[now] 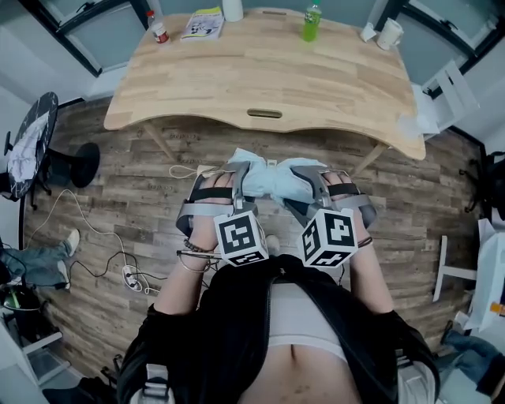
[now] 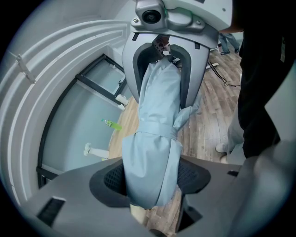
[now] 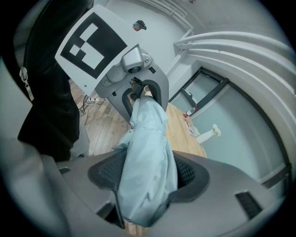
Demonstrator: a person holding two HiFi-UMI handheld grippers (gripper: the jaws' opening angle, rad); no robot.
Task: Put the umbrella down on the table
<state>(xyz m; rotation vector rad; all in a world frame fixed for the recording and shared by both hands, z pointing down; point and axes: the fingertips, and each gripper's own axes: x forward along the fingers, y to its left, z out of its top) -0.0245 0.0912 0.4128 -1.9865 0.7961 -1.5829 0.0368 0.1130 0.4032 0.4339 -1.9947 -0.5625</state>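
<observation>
Umbrella (image 1: pixel 272 180), pale blue and folded with its strap wrapped round it, lies crosswise in front of me. One end is pinched in the jaws of my left gripper (image 1: pixel 239 180) and the other in the jaws of my right gripper (image 1: pixel 314 186), and each gripper view shows its jaws clamped on the cloth. It sits short of the near edge of the wooden surface (image 1: pixel 268 79), over the plank floor (image 1: pixel 134 189), though its height is hard to judge from this steep angle; a green bottle (image 1: pixel 312 20) stands at the far edge.
</observation>
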